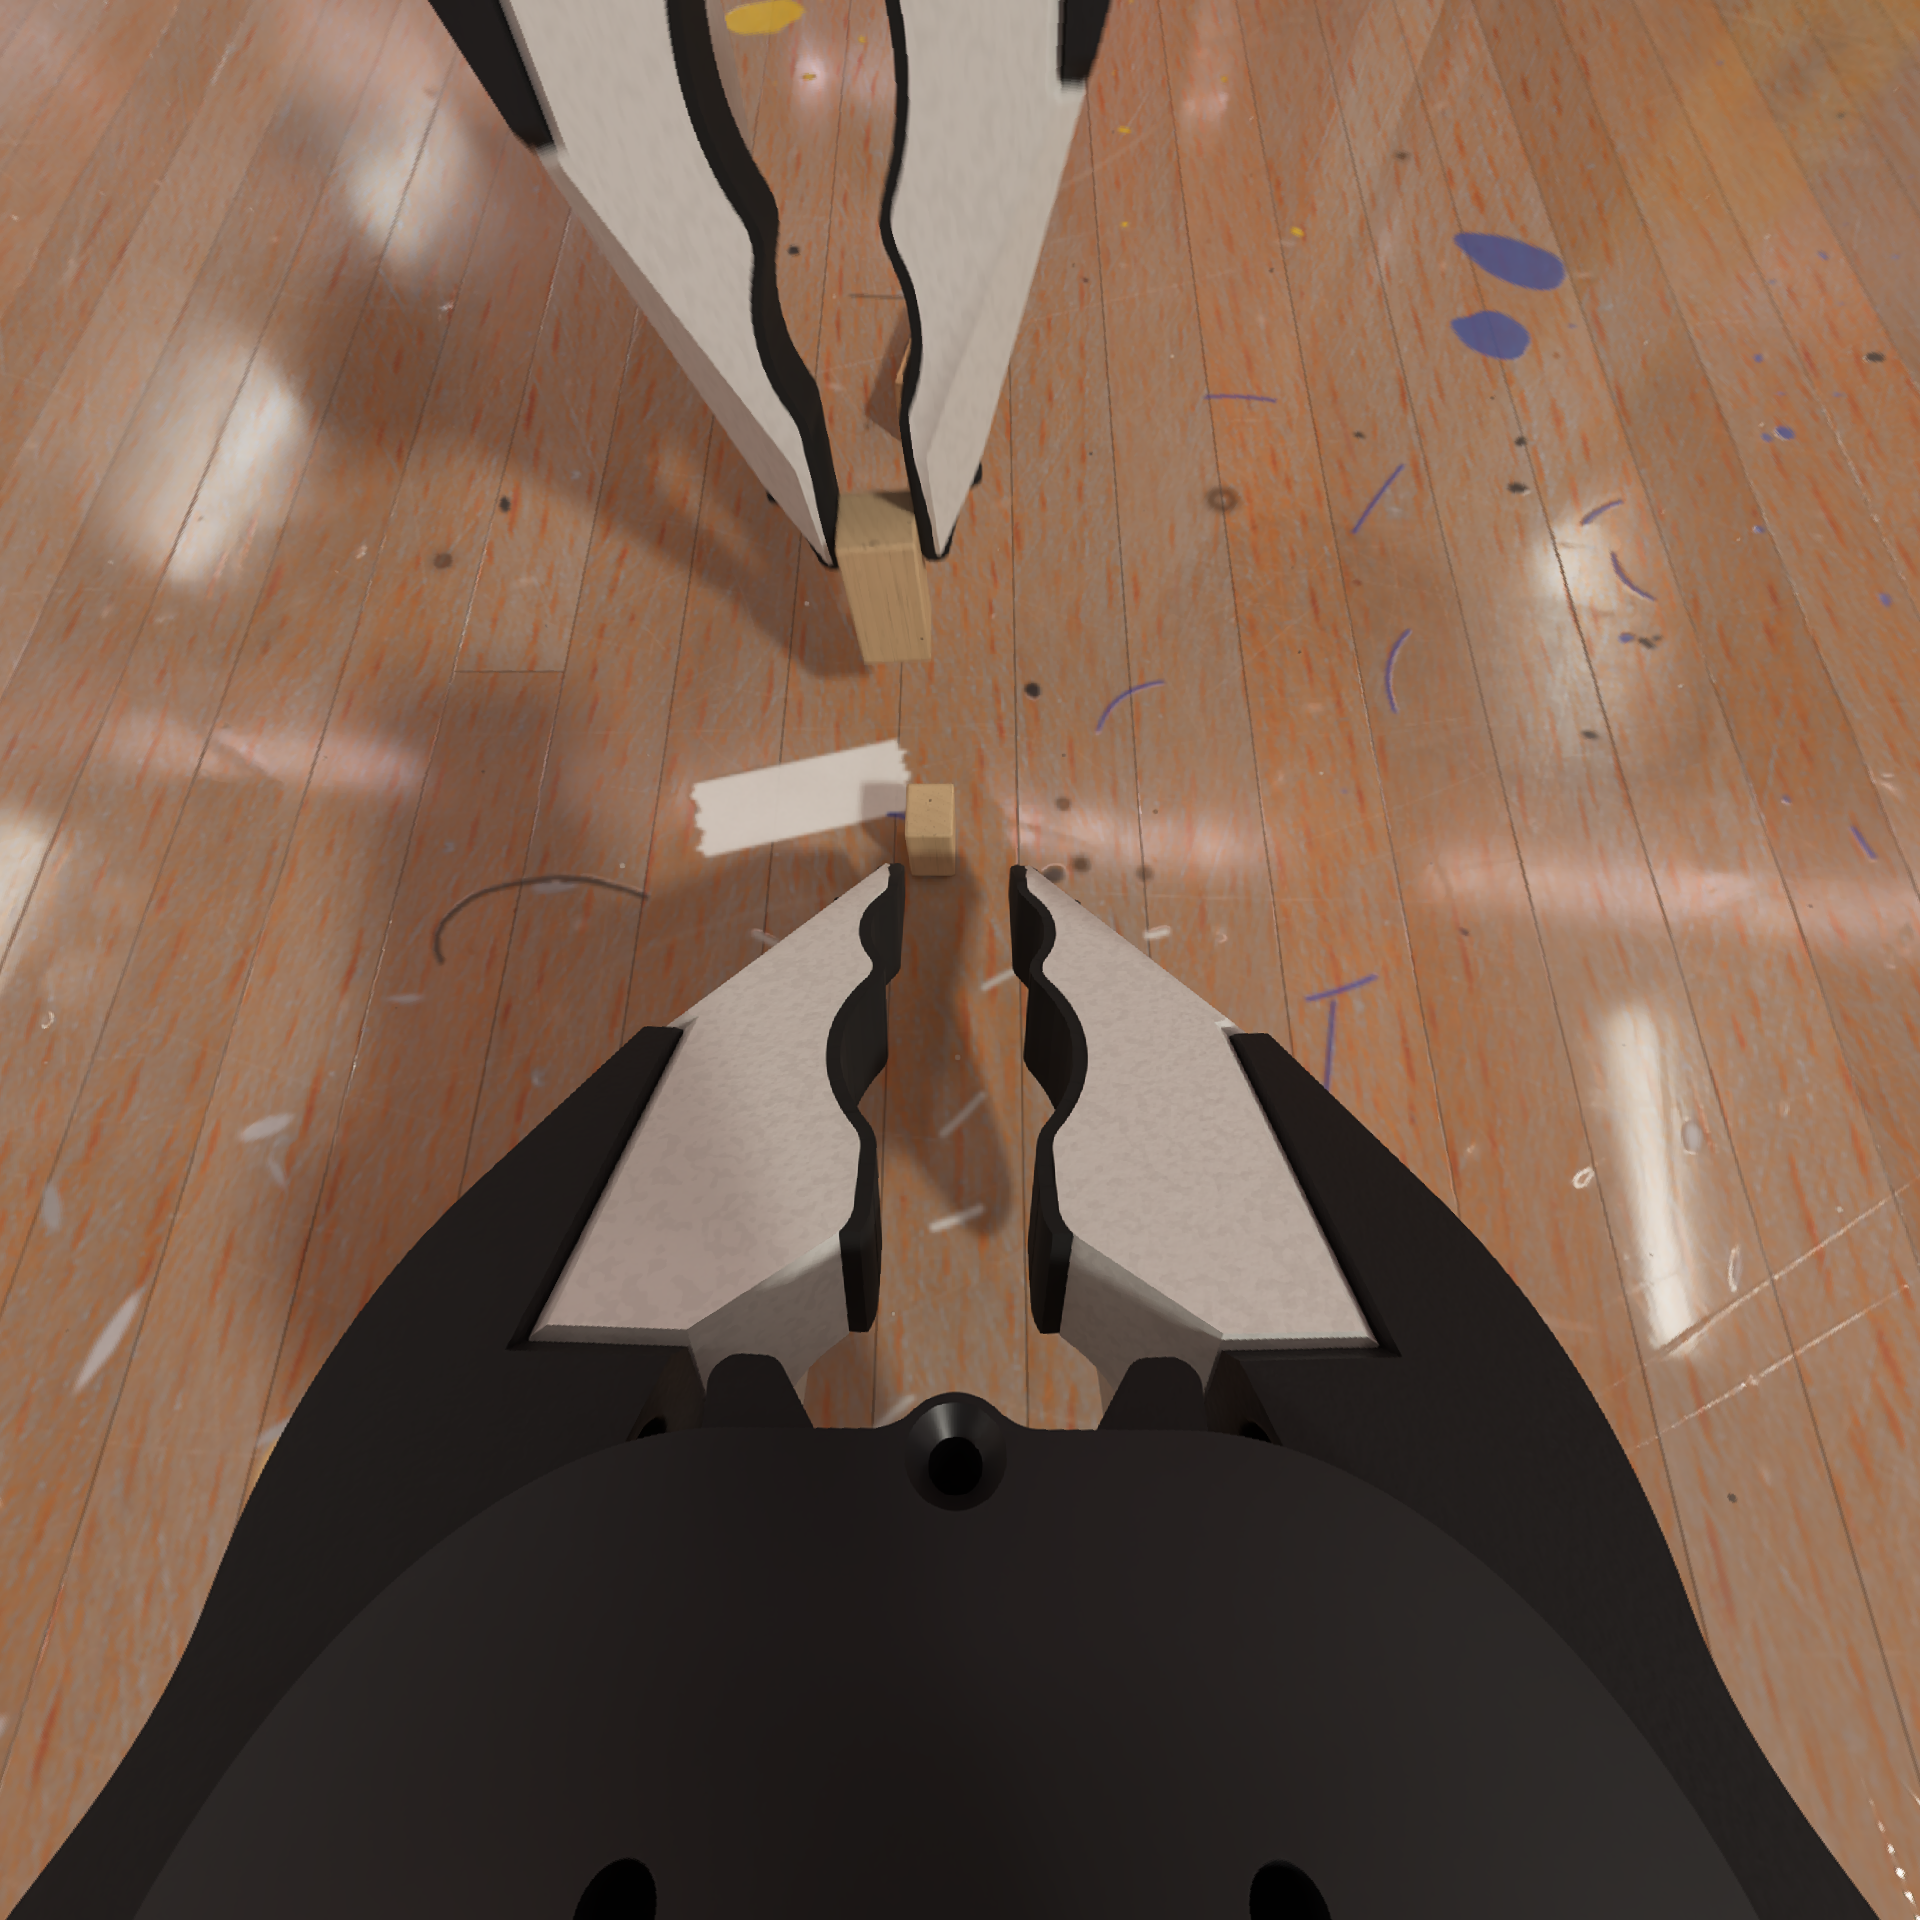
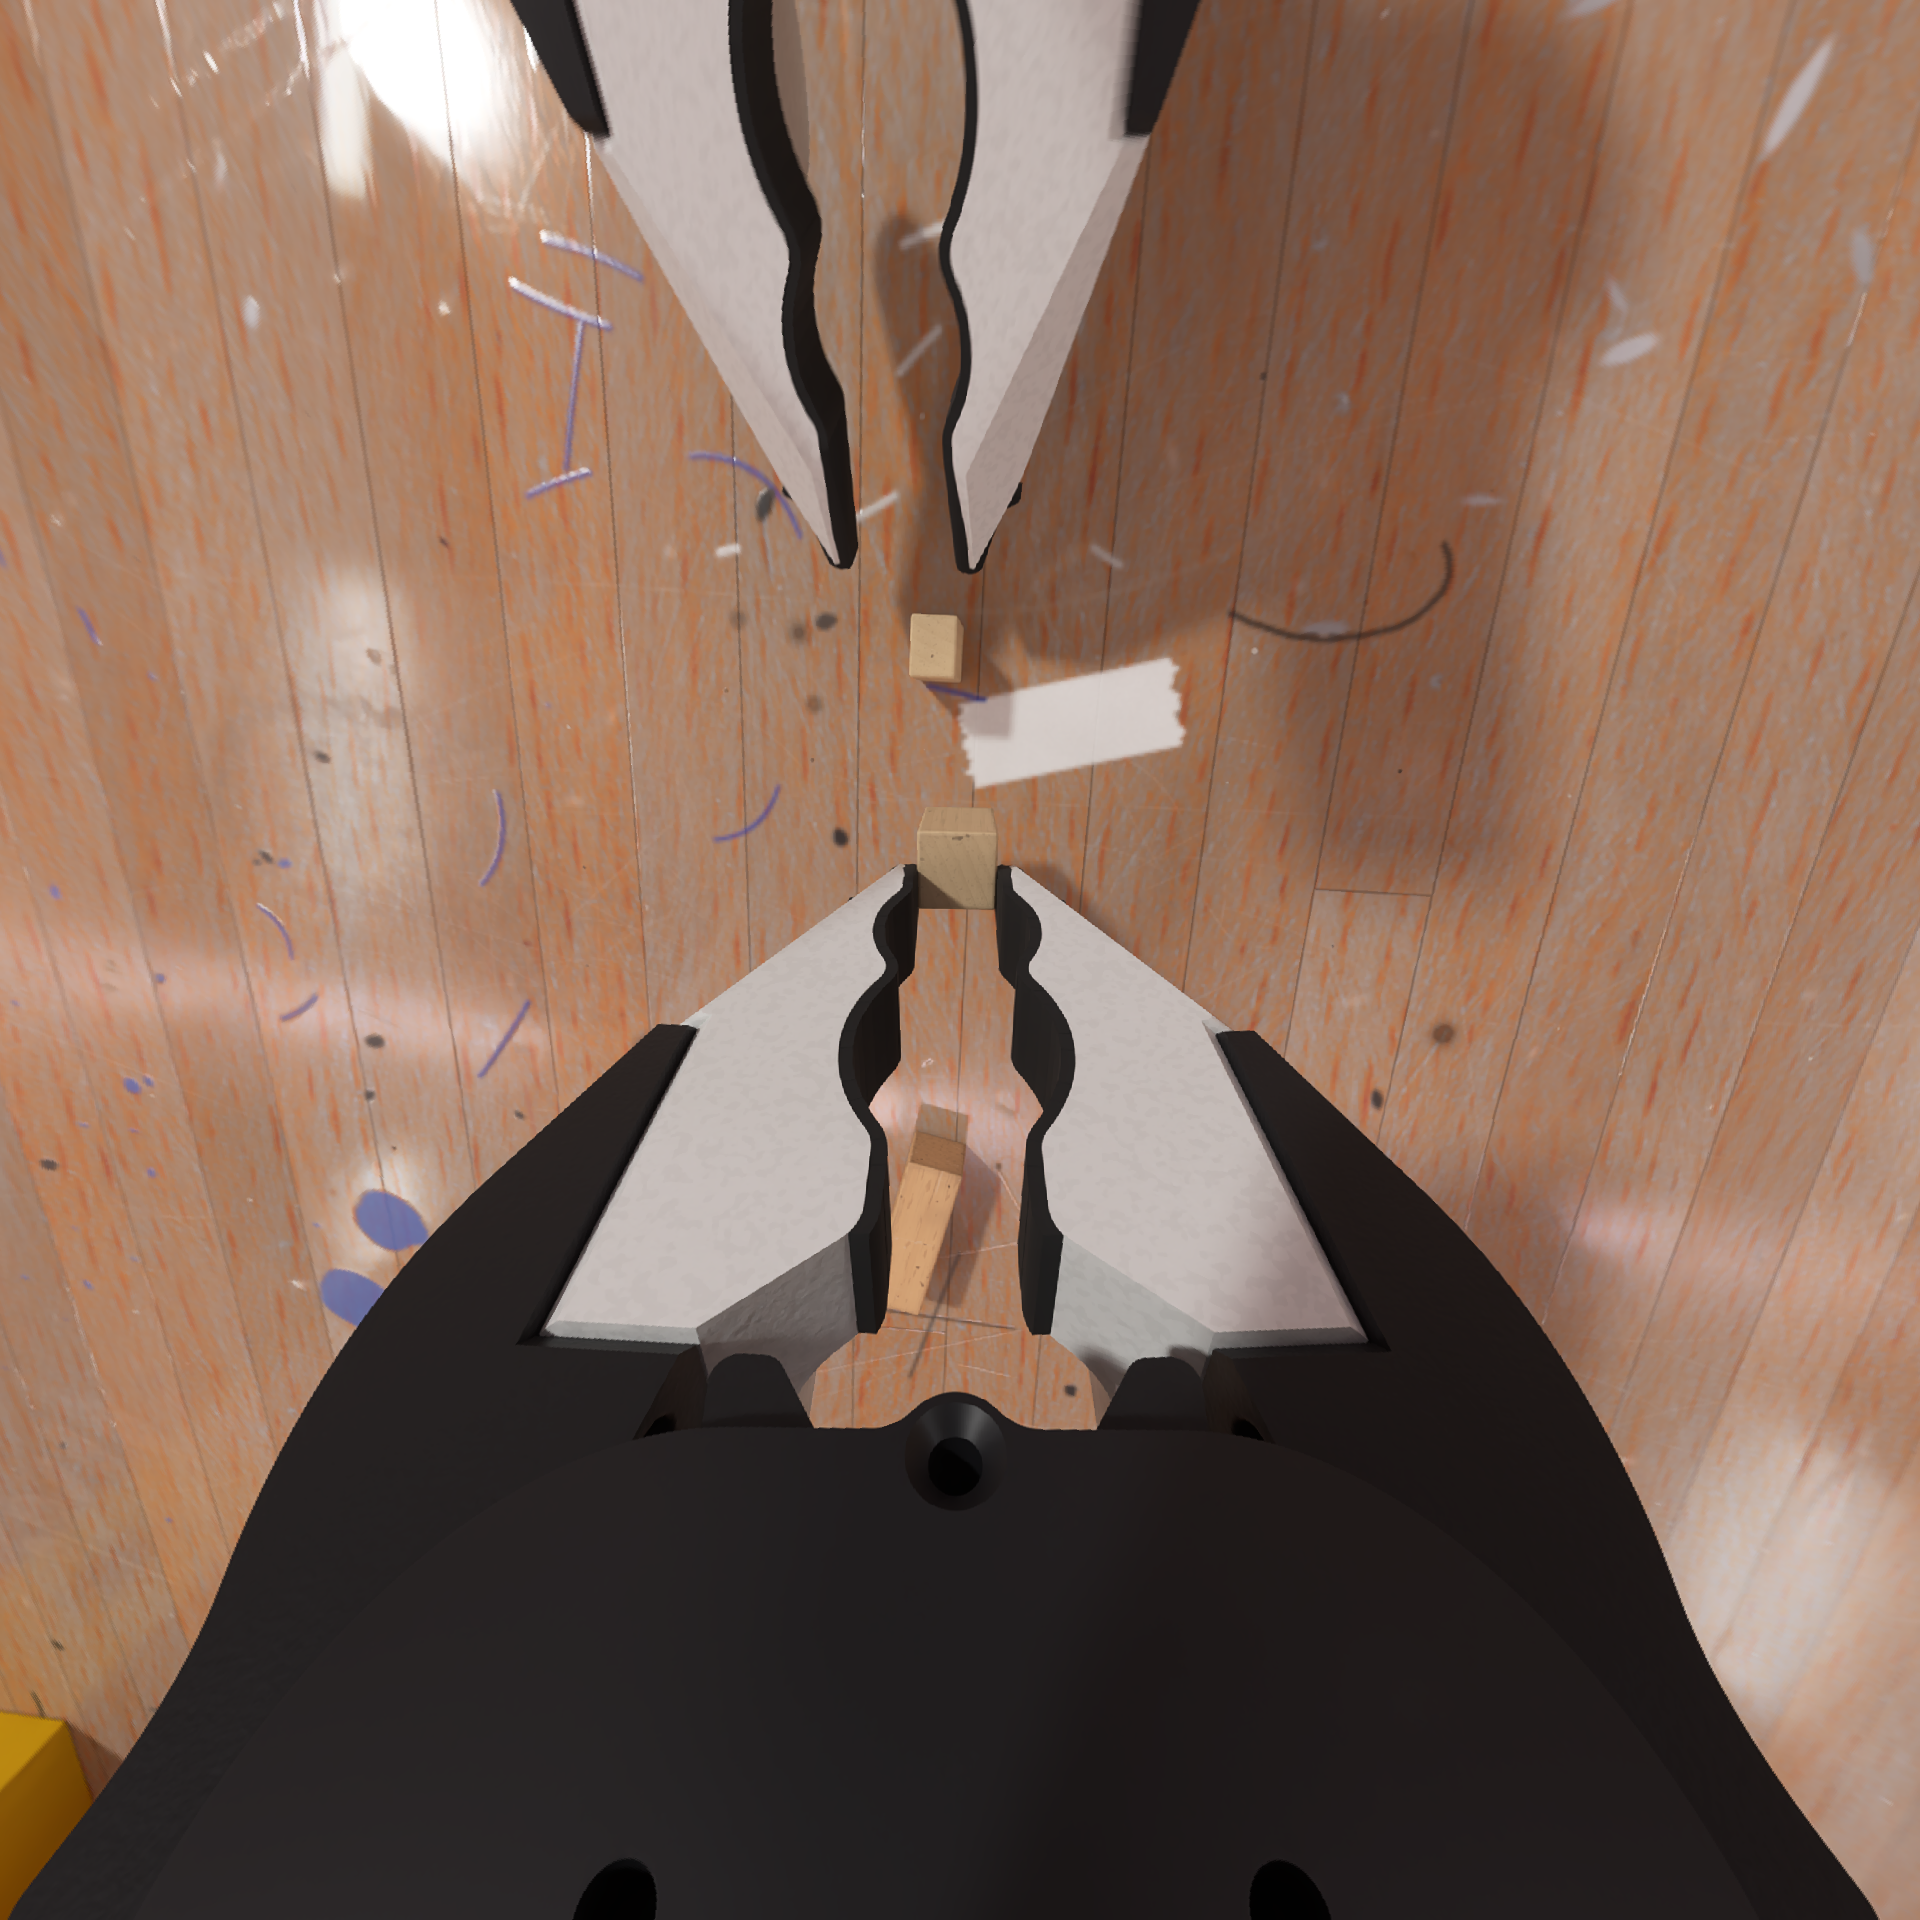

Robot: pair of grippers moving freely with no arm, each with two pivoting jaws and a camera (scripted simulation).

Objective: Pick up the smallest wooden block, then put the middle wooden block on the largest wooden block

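Observation:
The smallest wooden block (image 1: 930, 828) stands on the wooden floor just ahead of my left gripper (image 1: 956, 878), which is open and empty. It also shows in the right wrist view (image 2: 935, 646), just off the left gripper's tips (image 2: 909, 566). My right gripper (image 2: 956, 885) is shut on the middle wooden block (image 2: 956, 857), held at the fingertips. The left wrist view shows that block (image 1: 883, 582) between the right gripper's tips (image 1: 883, 554); I cannot tell if it touches the floor. The largest wooden block (image 2: 925, 1216) lies on the floor under the right fingers and is mostly hidden in the left wrist view (image 1: 891, 400).
A white strip of tape (image 1: 800, 795) is stuck to the floor beside the smallest block, also seen in the right wrist view (image 2: 1070, 722). A yellow object (image 2: 31, 1787) sits at the lower left corner. Blue paint marks (image 1: 1507, 260) dot the floor.

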